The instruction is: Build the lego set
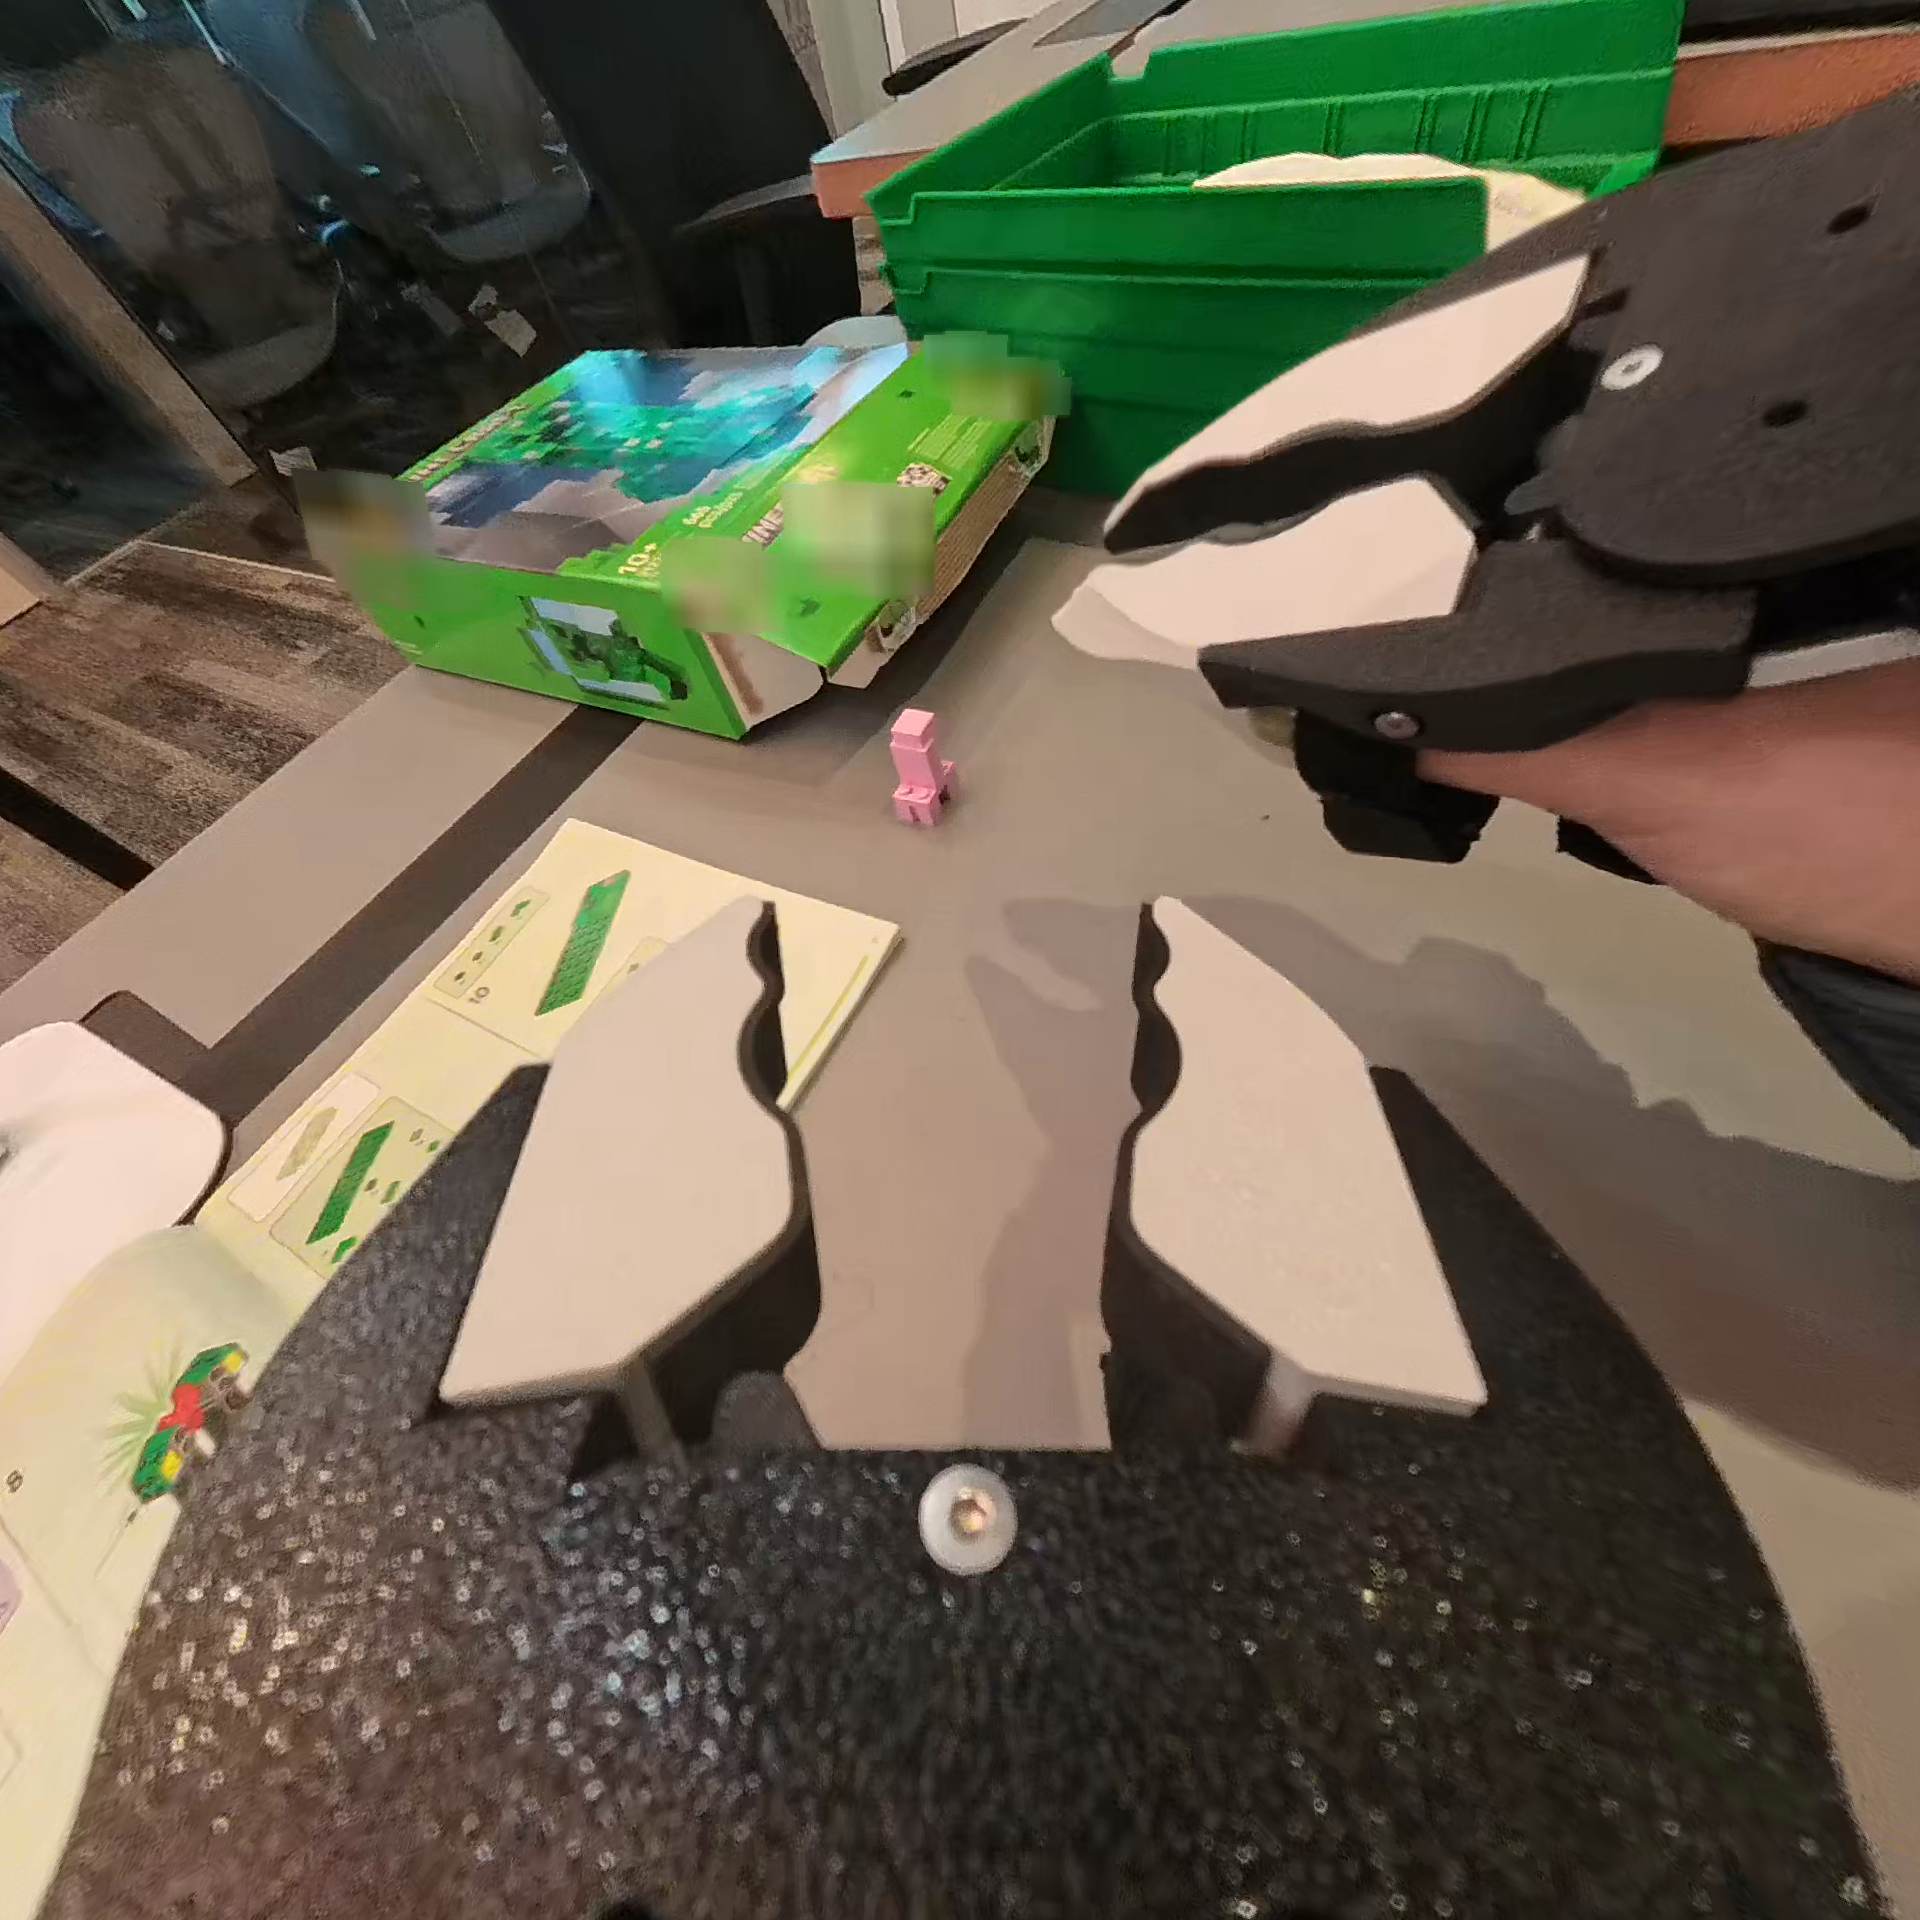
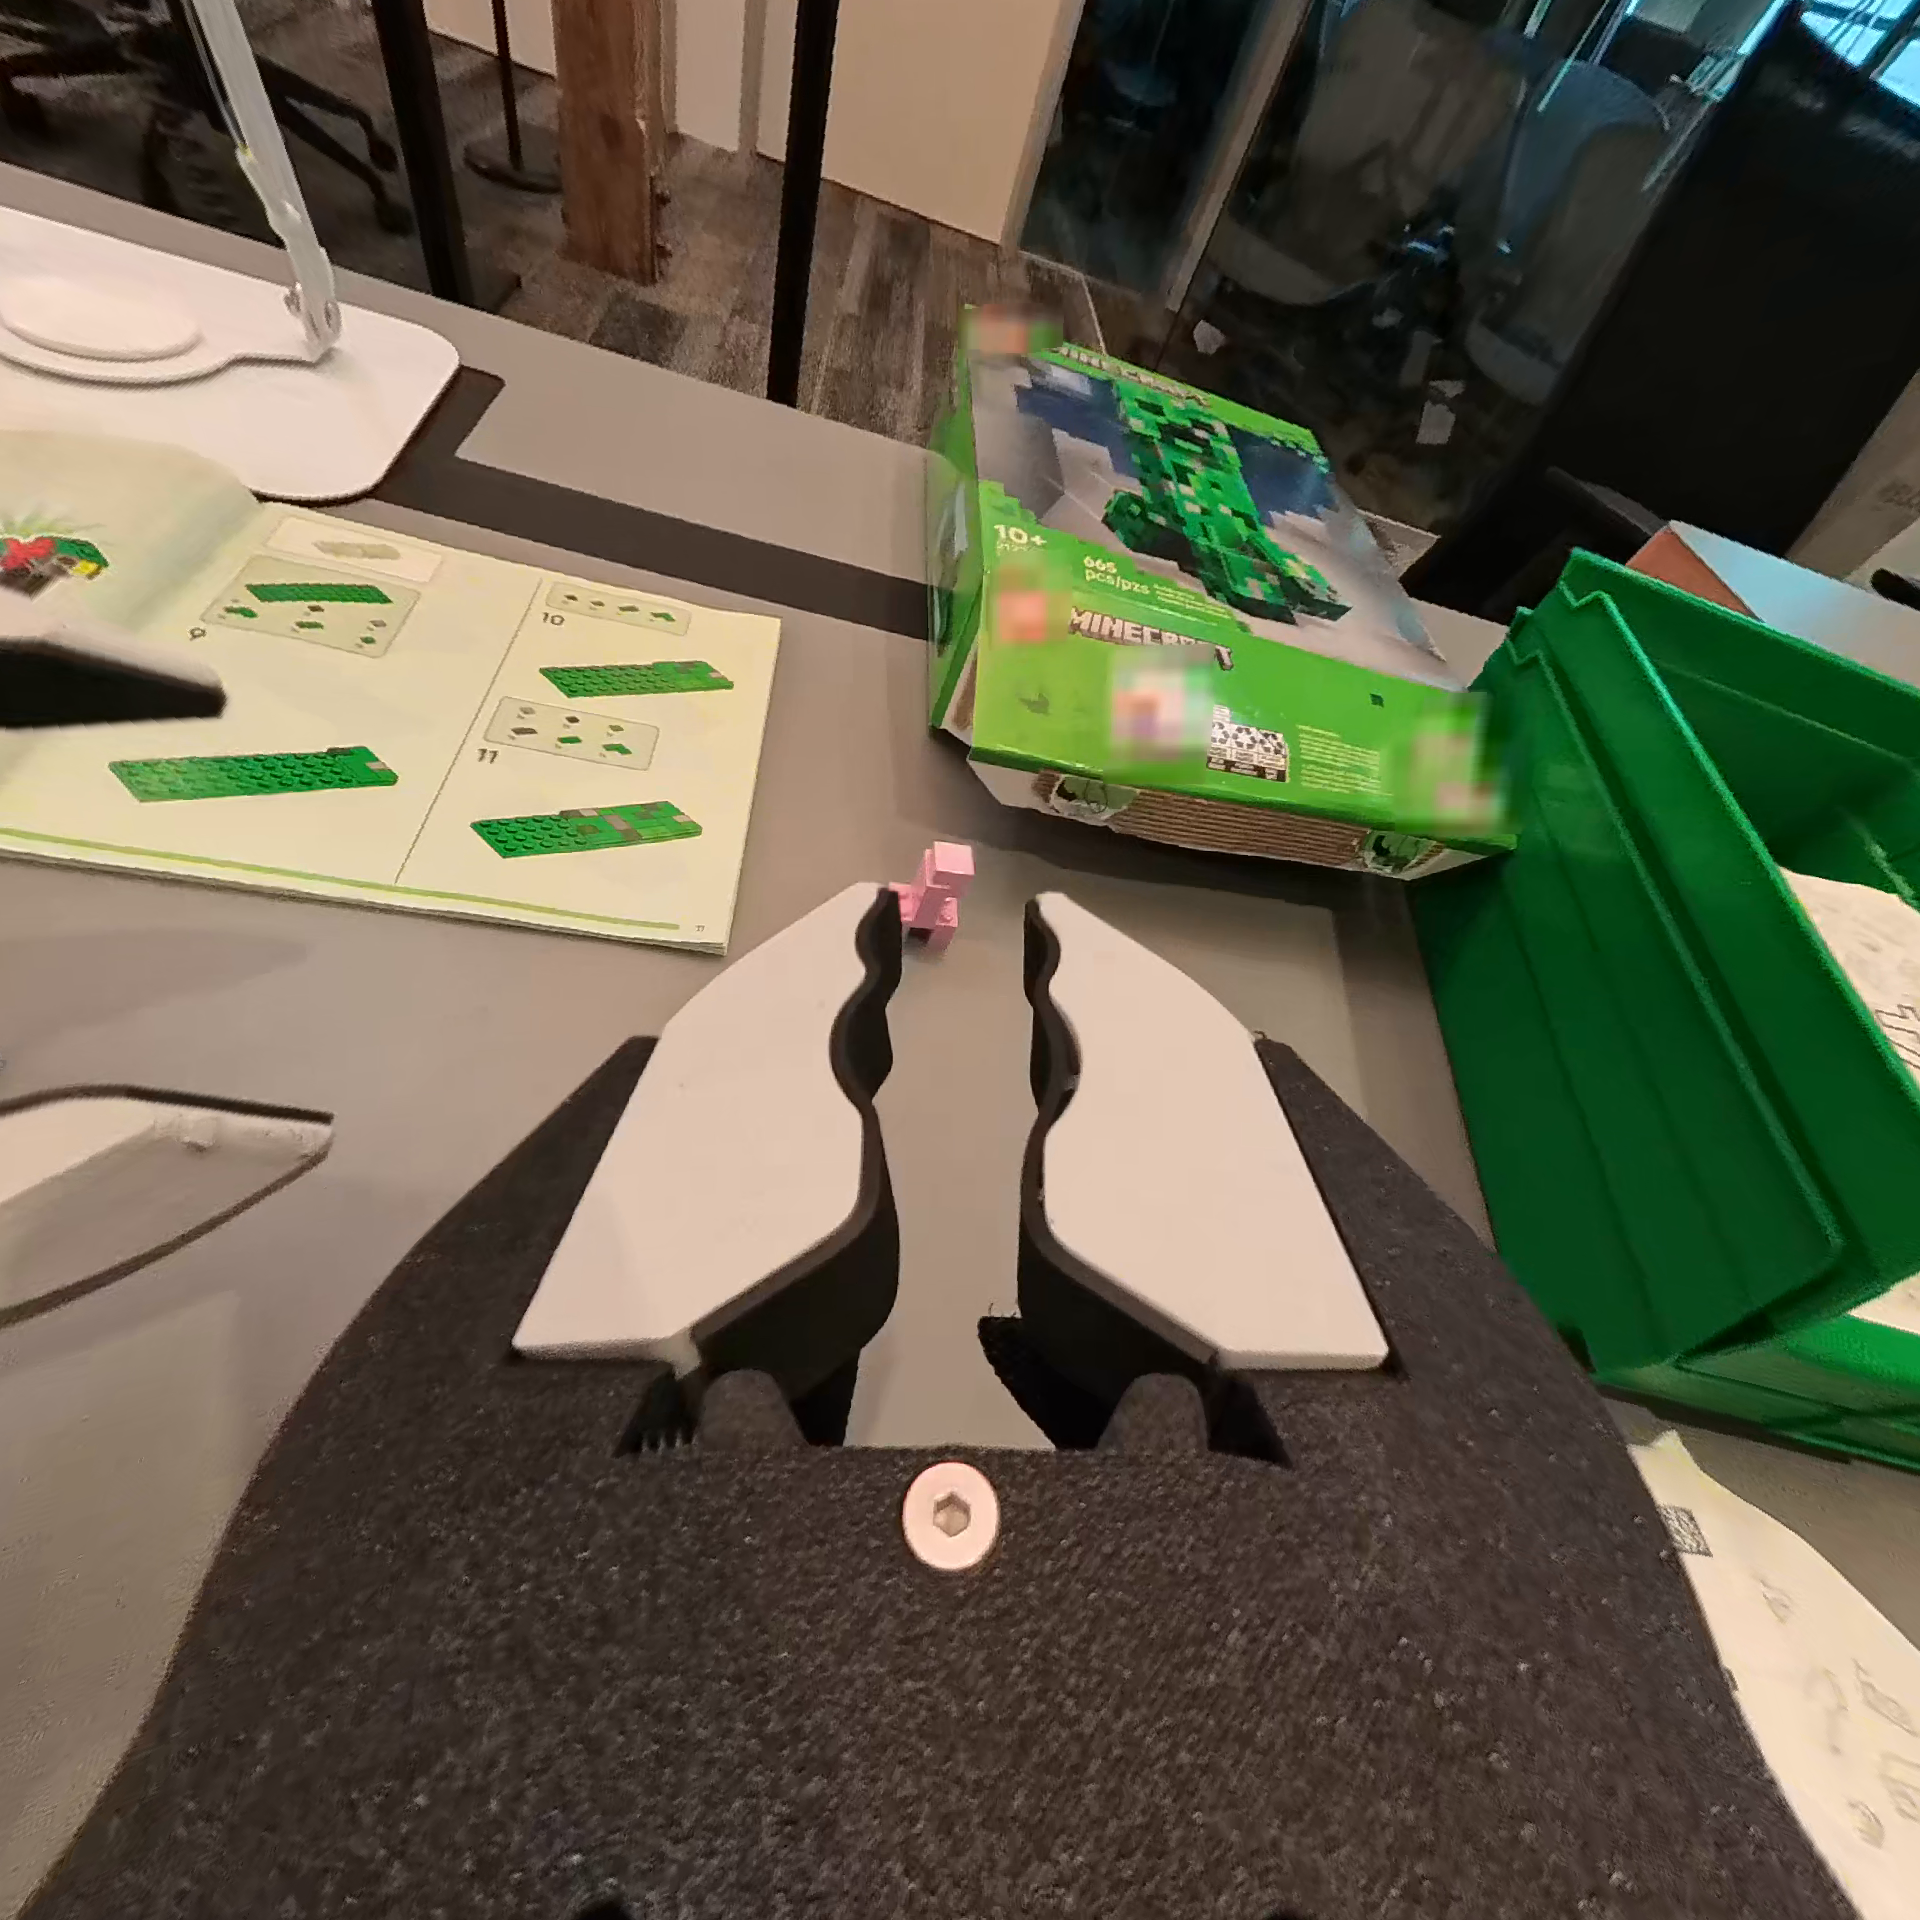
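Grey worktop (image 2: pixel 582 1039) observed from both wrist cameras. Left gripper (image 1: pixel 956 925): fingers wide apart, nothing between them, raised over bare worktop. Right gripper (image 2: pixel 961 914): fingers narrowly parted, nothing held. In the left wrist view the right gripper also shows at the right edge, carried by a hand (image 1: pixel 1704 831), its tips close together. A small pink figure (image 2: pixel 935 894) stands upright on the worktop, just beyond the right gripper's left finger (image 2: pixel 727 1132); whether the tip touches it cannot be told from this angle. In the left wrist view the figure stands apart, beyond both grippers. An open booklet (image 2: pixel 436 727) lies flat to the left of the figure, pages showing green plate steps. The green set box (image 2: pixel 1195 644) lies on its side at the far edge of the worktop, end flaps open. A stack of green bins (image 2: pixel 1662 987) sits to the right of the box, printed paper in the top one. A white lamp base (image 2: pixel 260 395) rests at the far left.
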Demonstrator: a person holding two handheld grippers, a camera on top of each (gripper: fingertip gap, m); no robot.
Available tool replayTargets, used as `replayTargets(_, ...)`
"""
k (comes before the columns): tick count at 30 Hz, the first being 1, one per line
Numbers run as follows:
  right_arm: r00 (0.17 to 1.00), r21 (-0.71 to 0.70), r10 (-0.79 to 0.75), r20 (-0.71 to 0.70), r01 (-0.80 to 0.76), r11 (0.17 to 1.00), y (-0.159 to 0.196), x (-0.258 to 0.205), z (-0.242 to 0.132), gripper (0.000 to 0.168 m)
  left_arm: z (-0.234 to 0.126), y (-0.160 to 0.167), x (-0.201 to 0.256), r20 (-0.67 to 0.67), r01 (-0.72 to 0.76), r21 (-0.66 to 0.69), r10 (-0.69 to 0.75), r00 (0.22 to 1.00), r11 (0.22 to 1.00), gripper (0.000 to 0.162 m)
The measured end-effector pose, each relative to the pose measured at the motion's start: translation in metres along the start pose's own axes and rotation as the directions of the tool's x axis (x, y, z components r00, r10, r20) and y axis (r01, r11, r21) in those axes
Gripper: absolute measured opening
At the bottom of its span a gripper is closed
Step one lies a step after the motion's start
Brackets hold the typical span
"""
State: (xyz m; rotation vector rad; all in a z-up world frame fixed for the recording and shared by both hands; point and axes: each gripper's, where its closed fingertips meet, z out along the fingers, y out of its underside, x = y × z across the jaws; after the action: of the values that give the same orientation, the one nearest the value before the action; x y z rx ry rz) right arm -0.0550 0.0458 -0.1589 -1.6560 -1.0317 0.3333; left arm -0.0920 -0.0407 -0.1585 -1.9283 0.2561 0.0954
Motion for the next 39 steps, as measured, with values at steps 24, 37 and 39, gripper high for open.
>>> replayTargets(24,0.999,-0.017,-0.011,0.04,0.011,1.0,-0.007,-0.003,0.005,0.024,-0.007,-0.019,-0.019,0.056,0.011,0.014,-0.012,0.998,1.0,0.064)
replayTargets(37,0.997,-0.021,0.073,0.009,-0.073,0.997,-0.07,0.094,0.027,0.02,0.079,-0.11,-0.051,0.195,0.046,-0.021,-0.041,0.98,0.999,0.06)
replayTargets(39,0.997,-0.046,0.074,0.016,-0.073,0.996,-0.066,0.1,0.032,0.021,0.093,-0.109,-0.055,0.216,0.047,-0.044,-0.036,0.976,0.998,0.058)
